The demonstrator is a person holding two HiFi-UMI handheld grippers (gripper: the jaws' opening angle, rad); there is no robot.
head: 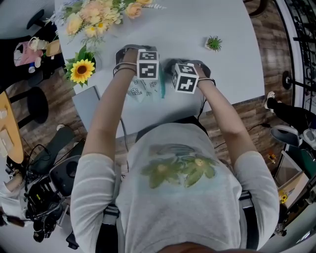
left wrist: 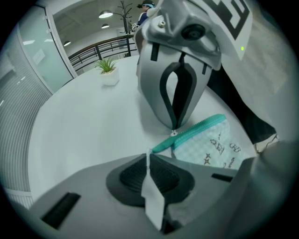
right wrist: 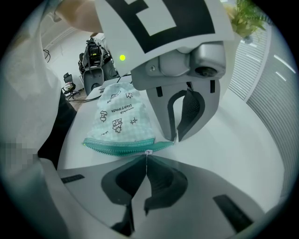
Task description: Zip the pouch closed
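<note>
A pale checked pouch (head: 143, 90) with small prints and a teal zipper (head: 162, 89) lies on the white table (head: 232, 69), between my two grippers. In the left gripper view my left gripper (left wrist: 148, 156) is shut on a white tab at the zipper's end (left wrist: 161, 145). Facing it, the right gripper (left wrist: 175, 130) pinches the small metal zipper pull. In the right gripper view my right gripper (right wrist: 147, 156) is shut on that pull, close to the end held by the left gripper (right wrist: 176, 138). The pouch (right wrist: 122, 120) lies flat behind the zipper (right wrist: 119, 147).
A sunflower in a vase (head: 82, 70) and a bunch of pale flowers (head: 96, 15) stand at the table's far left. A small potted plant (head: 214, 43) sits far right. A grey flat object (head: 89, 105) lies at the table's left near edge.
</note>
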